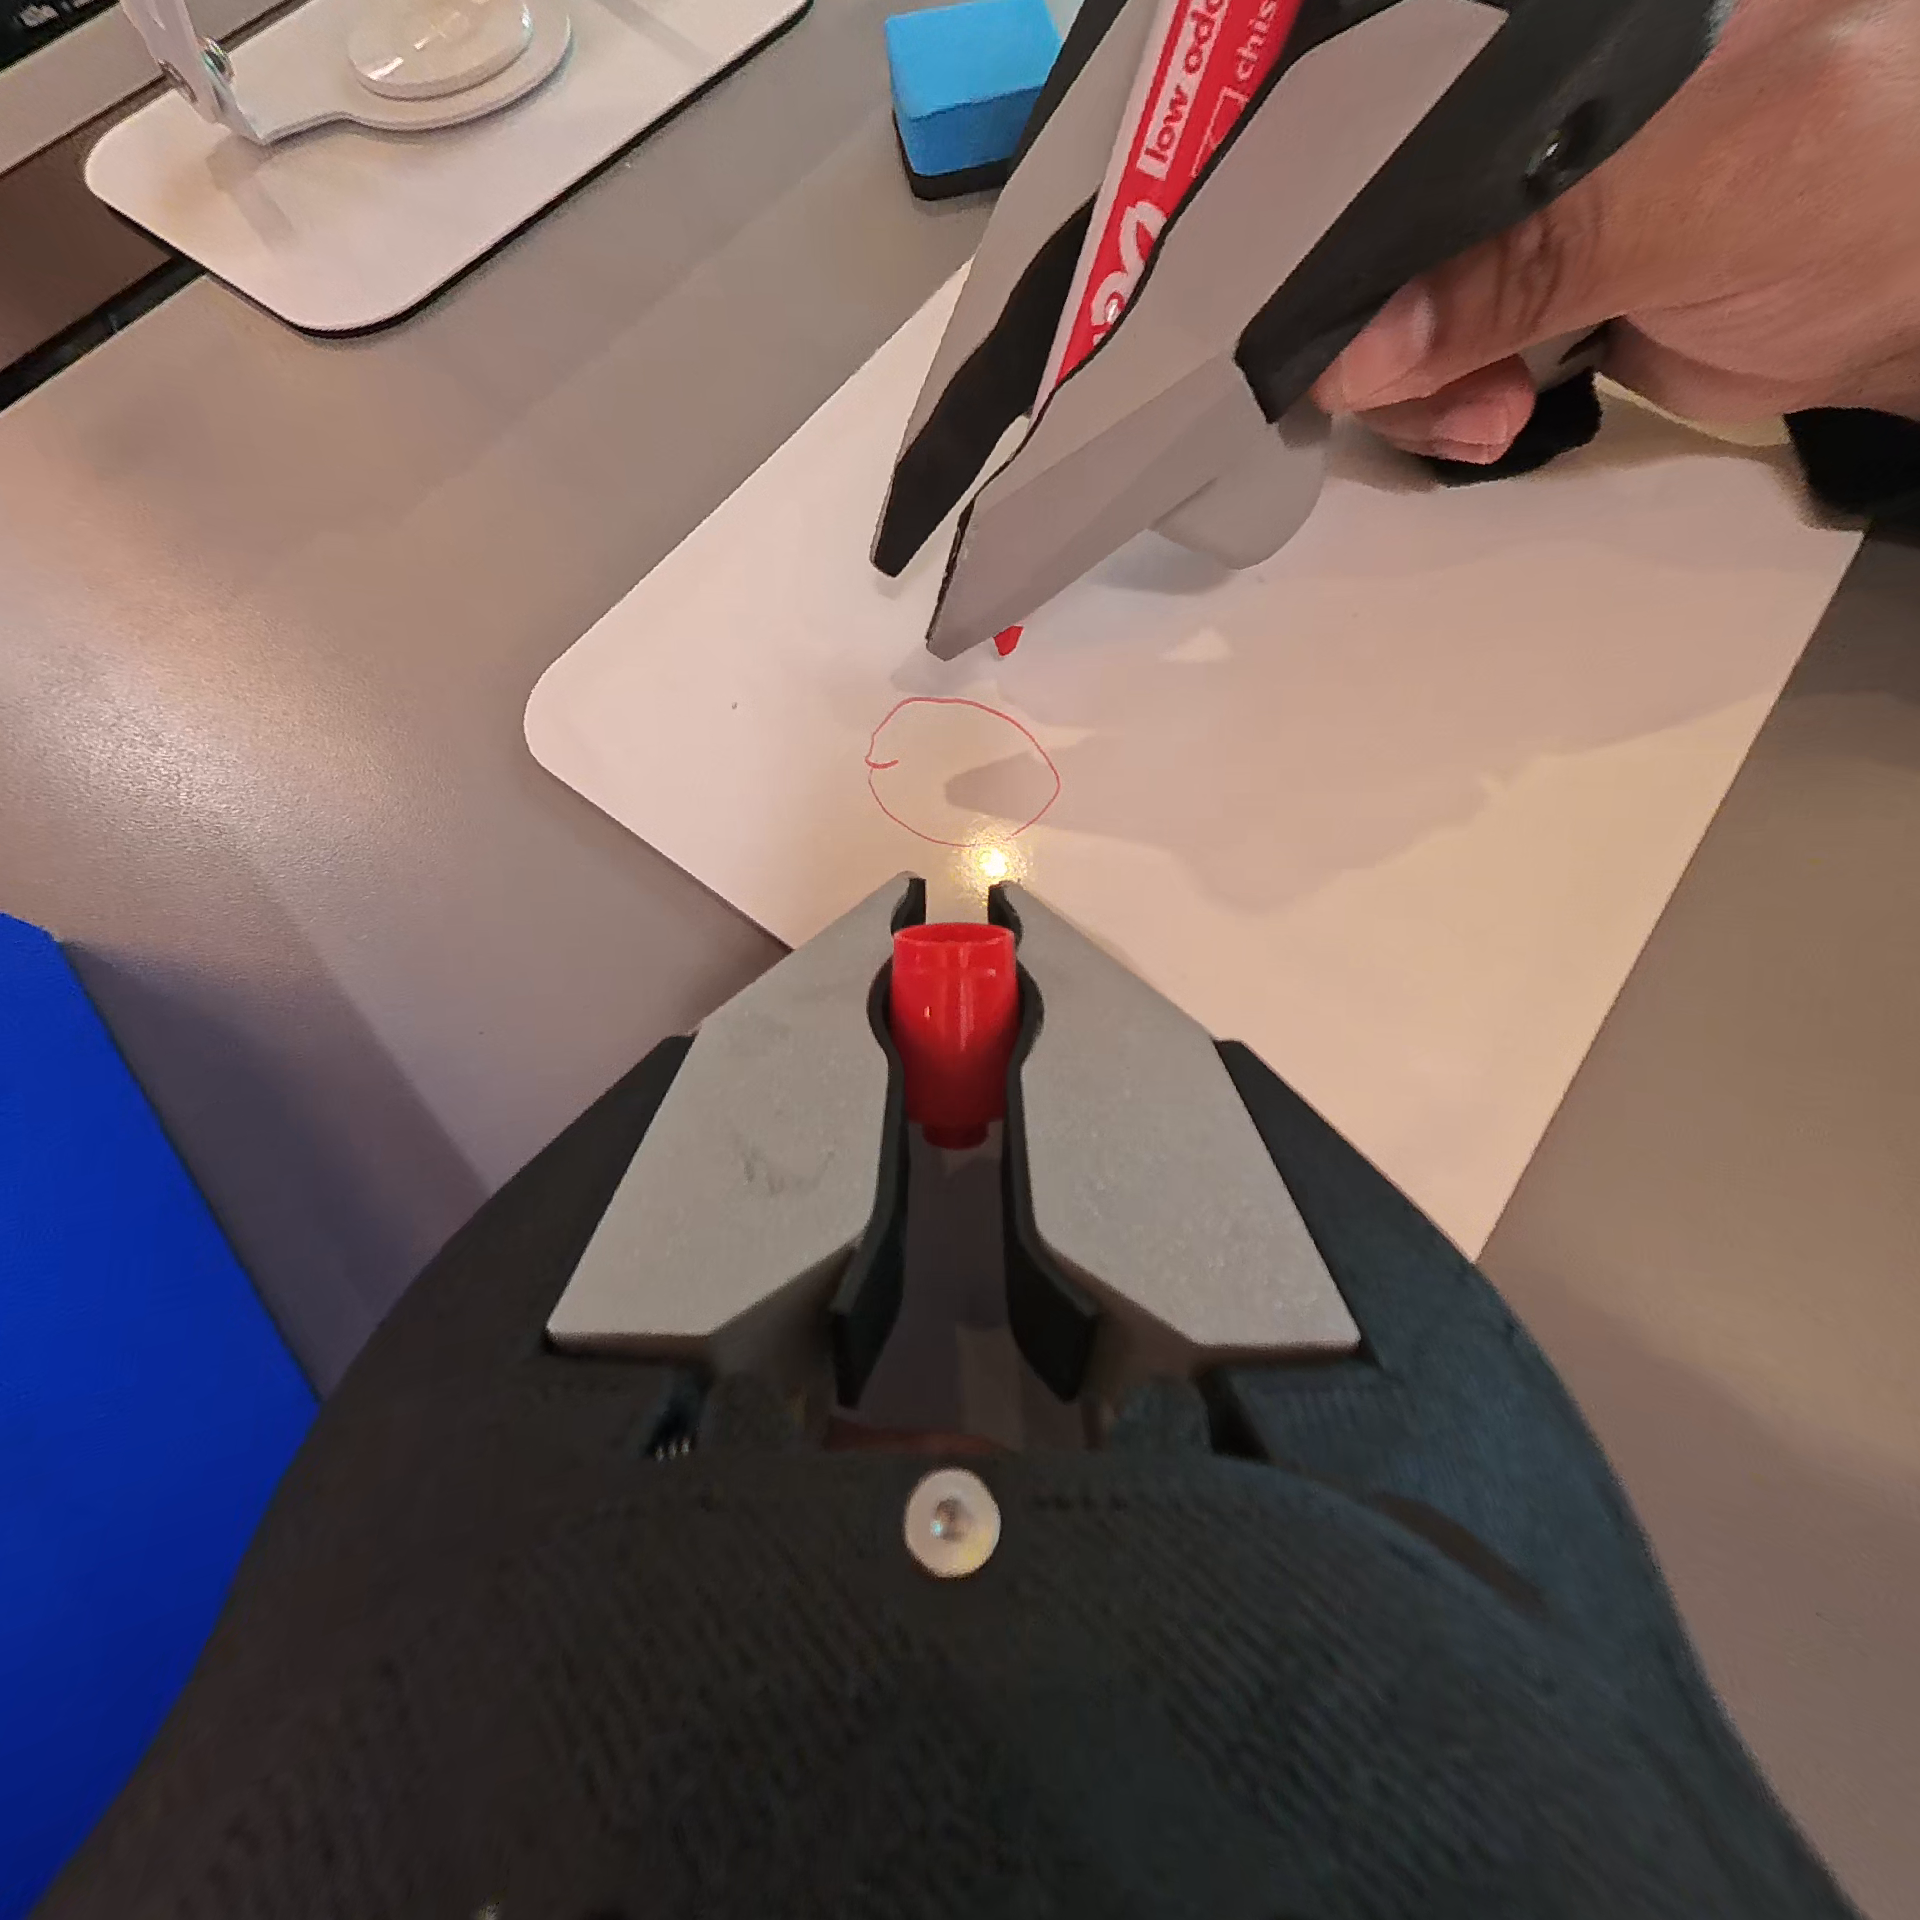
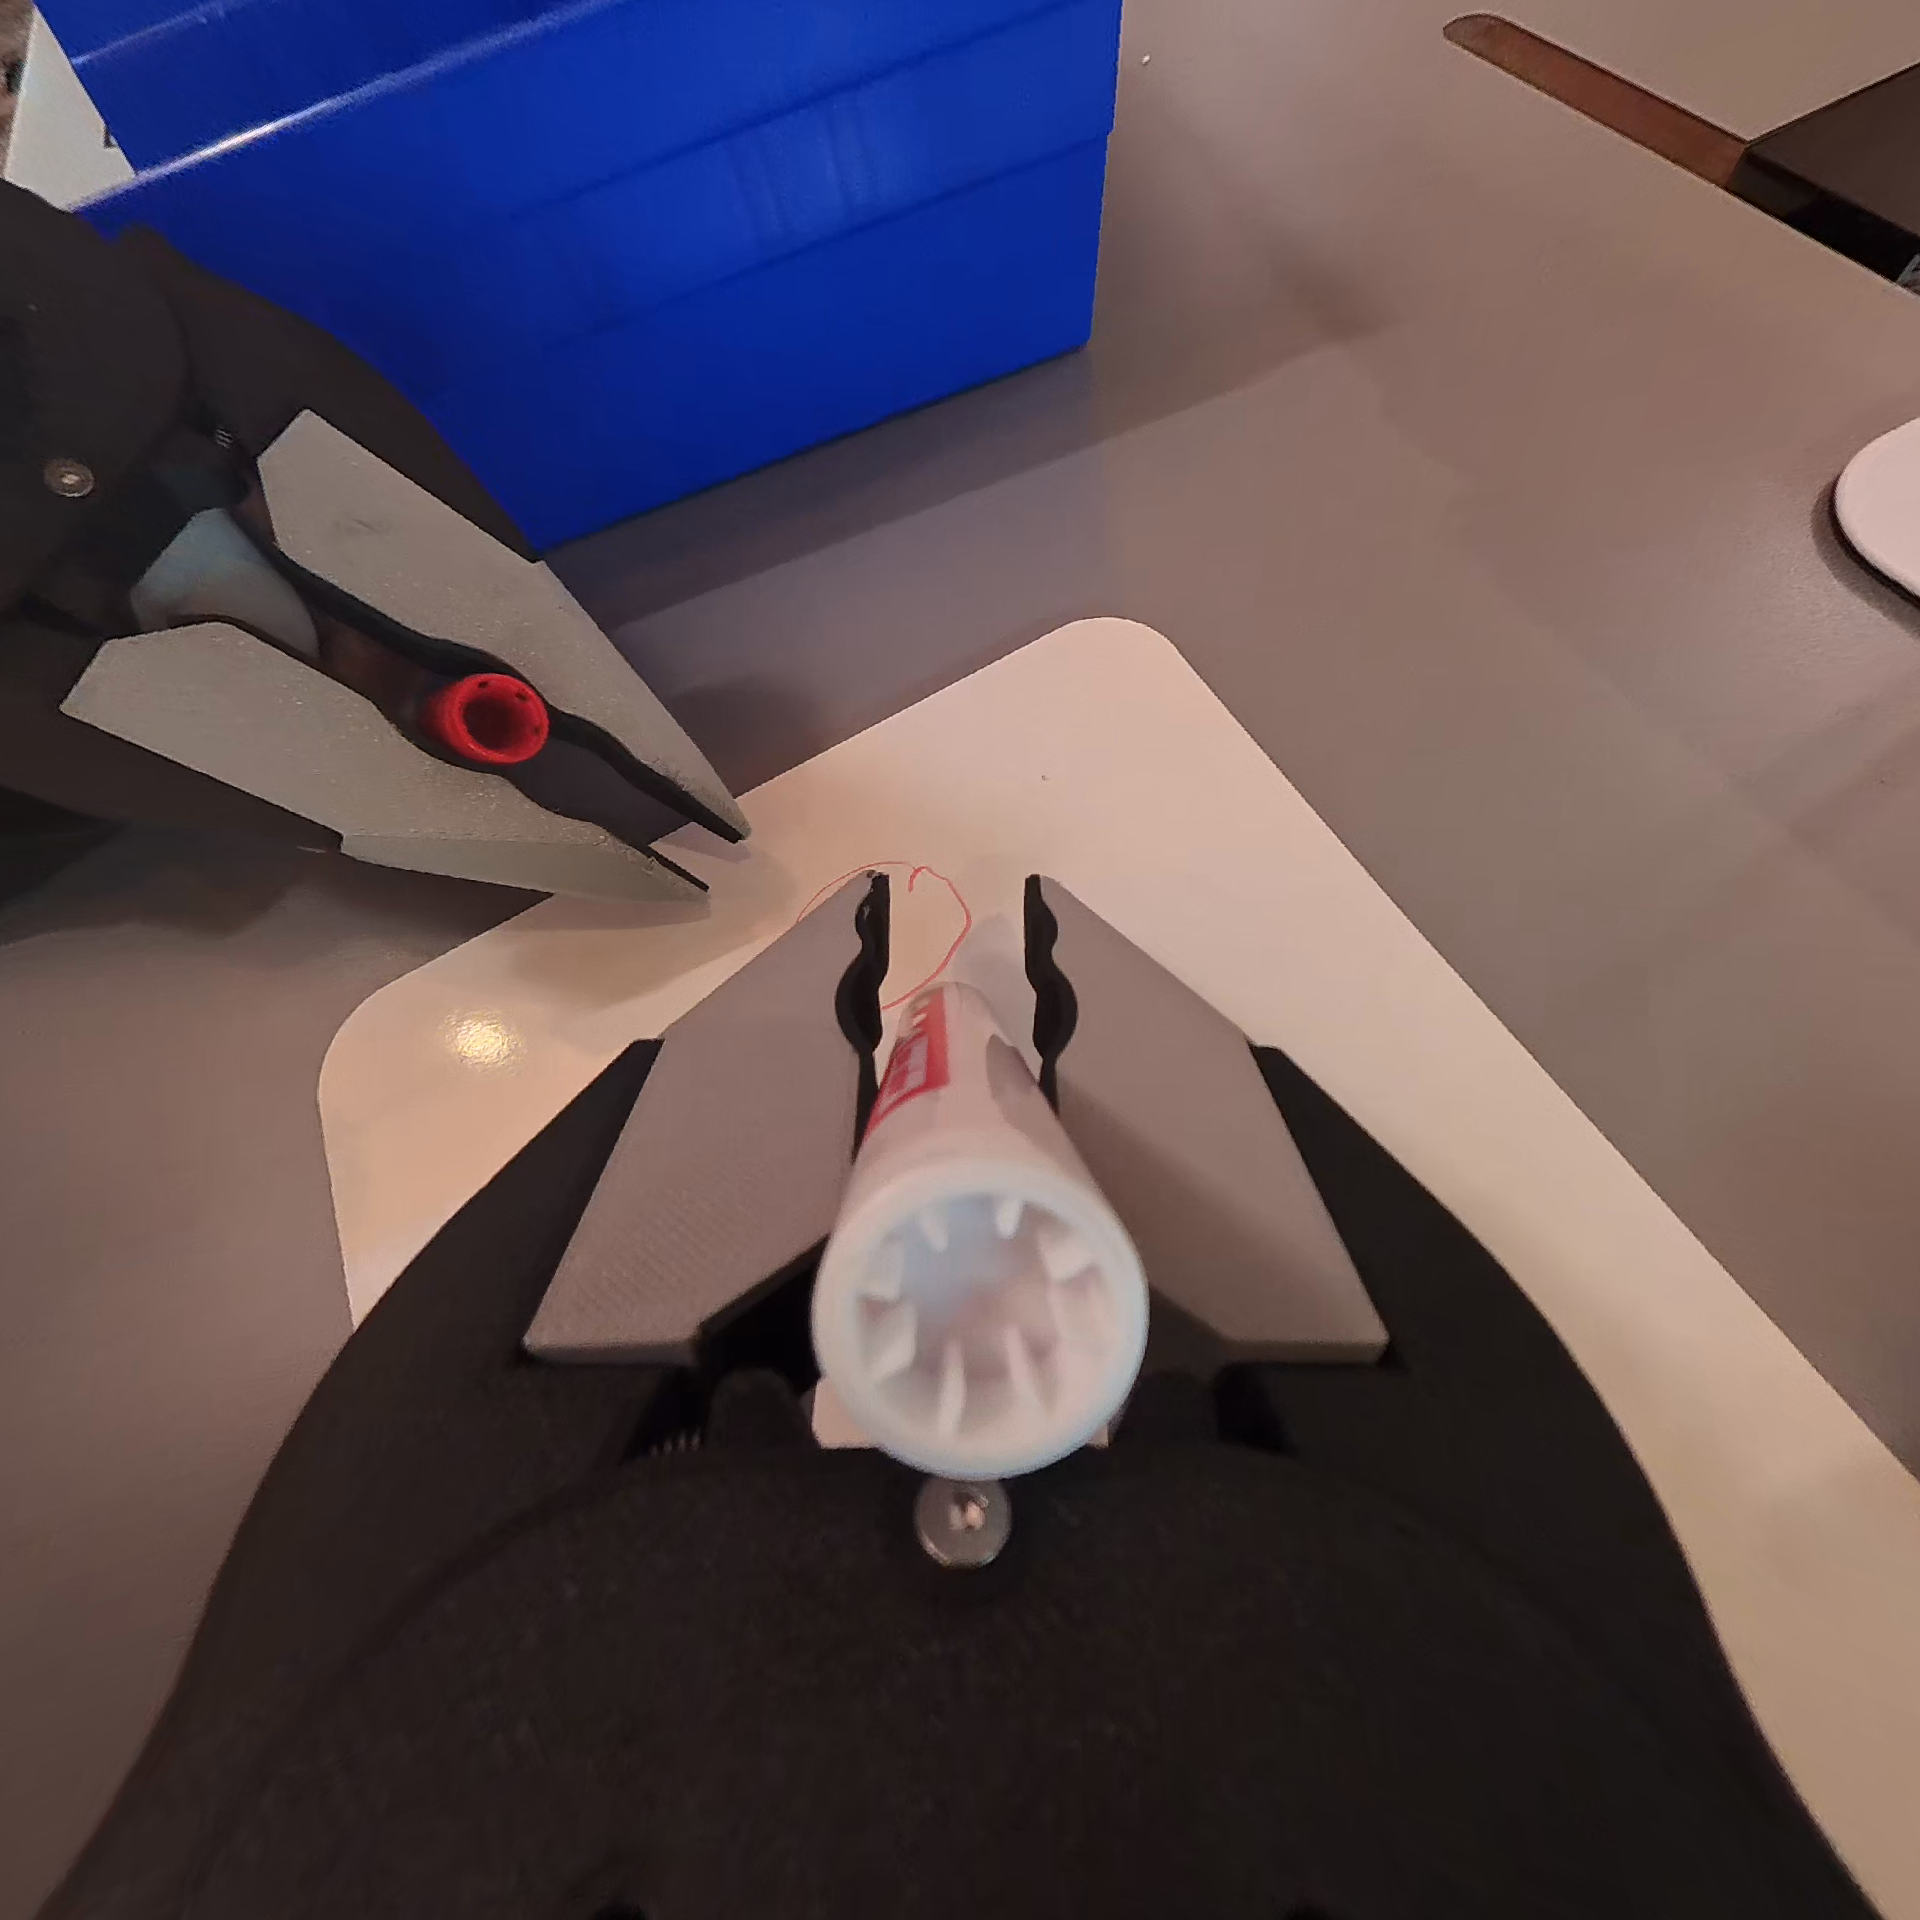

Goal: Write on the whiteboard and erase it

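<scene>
Left gripper (image 1: pixel 956 894) jaws clench a red cap (image 1: pixel 951 1013); right gripper (image 2: pixel 951 883) jaws grasp the marker (image 2: pixel 961 1143) over the whiteboard (image 2: pixel 1299 935), beside a red circle (image 1: pixel 961 769).

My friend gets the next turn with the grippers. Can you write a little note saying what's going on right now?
Left gripper: shut on the red cap, hovering at the near edge of the whiteboard.
Right gripper: shut on the marker, tip pointing down at the board just beside the drawing.
On the board: one red circle, already drawn.
Blue eraser: lying untouched on the table beyond the board.
Done: cap off, circle drawn.
Left: probably put the cap back on, set the marker down, pick up the eraser and wipe the circle away.
</scene>
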Available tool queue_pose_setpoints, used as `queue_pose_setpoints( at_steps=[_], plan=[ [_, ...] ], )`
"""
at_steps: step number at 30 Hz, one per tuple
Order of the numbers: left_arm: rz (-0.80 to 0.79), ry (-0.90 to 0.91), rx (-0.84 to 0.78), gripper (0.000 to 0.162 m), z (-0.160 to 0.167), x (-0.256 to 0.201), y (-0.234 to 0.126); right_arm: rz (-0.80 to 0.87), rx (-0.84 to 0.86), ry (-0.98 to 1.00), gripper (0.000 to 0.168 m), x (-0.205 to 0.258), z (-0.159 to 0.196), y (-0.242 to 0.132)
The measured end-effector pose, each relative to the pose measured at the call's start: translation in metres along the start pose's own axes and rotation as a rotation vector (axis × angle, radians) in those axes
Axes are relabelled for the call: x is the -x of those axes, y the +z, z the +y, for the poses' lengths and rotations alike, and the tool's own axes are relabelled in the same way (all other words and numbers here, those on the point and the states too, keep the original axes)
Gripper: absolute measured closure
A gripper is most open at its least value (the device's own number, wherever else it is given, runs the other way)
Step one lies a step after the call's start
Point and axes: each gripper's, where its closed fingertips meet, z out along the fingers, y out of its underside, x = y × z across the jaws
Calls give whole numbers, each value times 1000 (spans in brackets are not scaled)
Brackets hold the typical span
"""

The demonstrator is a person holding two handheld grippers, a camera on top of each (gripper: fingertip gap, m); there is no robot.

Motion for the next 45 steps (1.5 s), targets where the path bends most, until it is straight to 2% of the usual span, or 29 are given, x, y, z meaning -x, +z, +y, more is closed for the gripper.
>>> queue_pose_setpoints(
  at_steps=[45],
  plan=[
    [2, 6, 1, 152, 0, -1, 1, -11, 94, -4, 145, -4, 13, 3]
  ],
)
